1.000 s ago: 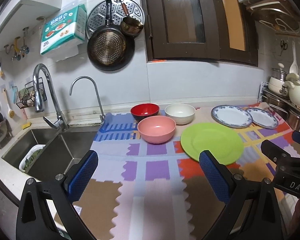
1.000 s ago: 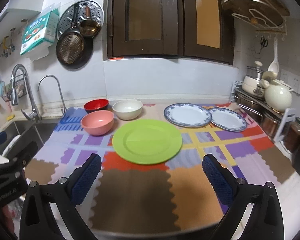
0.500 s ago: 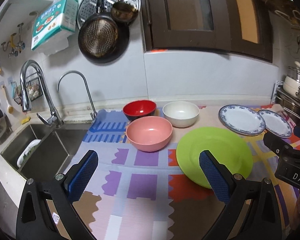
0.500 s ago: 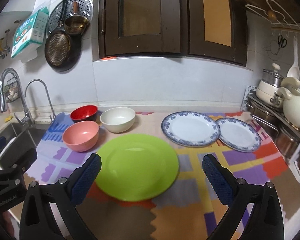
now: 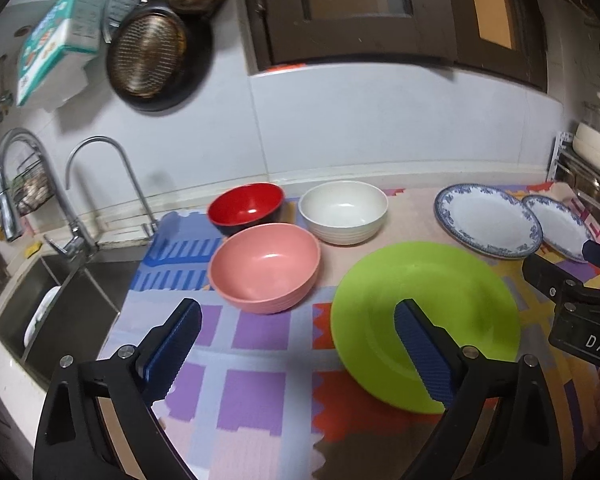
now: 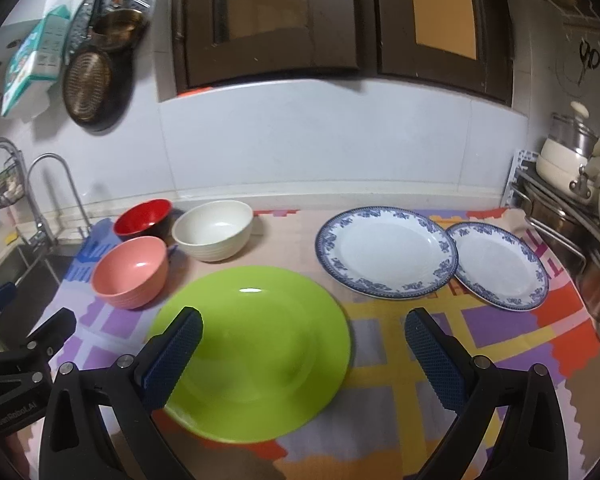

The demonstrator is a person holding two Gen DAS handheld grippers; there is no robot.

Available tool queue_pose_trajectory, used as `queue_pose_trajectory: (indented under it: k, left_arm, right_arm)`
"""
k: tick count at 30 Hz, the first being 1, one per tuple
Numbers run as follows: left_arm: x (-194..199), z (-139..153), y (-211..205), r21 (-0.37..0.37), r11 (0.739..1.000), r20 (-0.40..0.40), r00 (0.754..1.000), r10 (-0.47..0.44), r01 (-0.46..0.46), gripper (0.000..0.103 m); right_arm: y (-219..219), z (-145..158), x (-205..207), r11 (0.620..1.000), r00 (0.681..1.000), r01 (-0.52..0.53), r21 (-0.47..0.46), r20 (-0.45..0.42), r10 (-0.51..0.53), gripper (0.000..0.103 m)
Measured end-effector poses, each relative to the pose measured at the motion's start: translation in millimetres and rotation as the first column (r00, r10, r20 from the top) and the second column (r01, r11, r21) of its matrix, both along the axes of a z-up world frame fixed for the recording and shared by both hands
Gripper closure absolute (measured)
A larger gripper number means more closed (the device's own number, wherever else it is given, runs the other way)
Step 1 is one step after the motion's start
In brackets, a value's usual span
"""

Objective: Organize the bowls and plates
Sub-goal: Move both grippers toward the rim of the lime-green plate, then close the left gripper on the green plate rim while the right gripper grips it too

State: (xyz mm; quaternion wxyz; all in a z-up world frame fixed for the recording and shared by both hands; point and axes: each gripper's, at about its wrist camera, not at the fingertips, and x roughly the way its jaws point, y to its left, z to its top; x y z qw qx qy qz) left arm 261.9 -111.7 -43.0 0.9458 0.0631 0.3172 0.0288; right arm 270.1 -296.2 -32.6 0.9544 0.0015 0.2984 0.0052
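On the patchwork mat stand a pink bowl (image 5: 265, 267) (image 6: 131, 266), a red bowl (image 5: 246, 207) (image 6: 143, 217) and a cream bowl (image 5: 343, 211) (image 6: 213, 234). A green plate (image 5: 424, 320) (image 6: 256, 344) lies in front. A large blue-rimmed plate (image 5: 487, 220) (image 6: 386, 251) partly overlaps a smaller one (image 5: 560, 227) (image 6: 500, 266) at the right. My left gripper (image 5: 298, 350) is open and empty, just short of the pink bowl. My right gripper (image 6: 300, 354) is open and empty over the green plate's right part.
A sink (image 5: 52, 312) with two taps (image 5: 112, 184) lies left of the mat. Pans (image 5: 152, 56) hang on the wall. A rack with pots (image 6: 568, 184) stands at the right edge. A dark cabinet (image 6: 320, 20) hangs above.
Both grippers have moved forward towards the dishes, which now look larger and nearer. Both stay open and empty. No dish has moved.
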Motion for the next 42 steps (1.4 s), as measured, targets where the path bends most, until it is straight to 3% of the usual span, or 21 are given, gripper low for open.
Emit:
queue_pose_trajectory:
  k: [9,18,30,42]
  left_arm:
    - [41.1,-35.1,-7.2,-0.023,0.999,-0.152,0.987,-0.051,0.048,0.01]
    - [70.8,-63.0,-12.3,-0.035,0.997,-0.234,0.969,-0.075,0.069,0.016]
    - [96.5,-92.9,-15.0,-0.071,0.995,-0.328,0.94,-0.091,0.072,0.029]
    - [103.3,-97.5,-17.8,-0.13,0.989,-0.363,0.924,-0.119,0.076,0.049]
  right_arm:
    - [-9.0,-30.0,32.6,0.999,0.992,0.033,0.007,-0.12,-0.032,0.001]
    - [-13.0,-60.2,59.1,0.999,0.972,0.052,0.006,-0.231,-0.049,0.003]
    - [-18.1,-86.0,89.5,0.998,0.942,0.054,0.039,-0.333,-0.038,0.024]
    - [-14.6,-93.2,100.1,0.999,0.934,0.037,0.038,-0.358,-0.021,0.042]
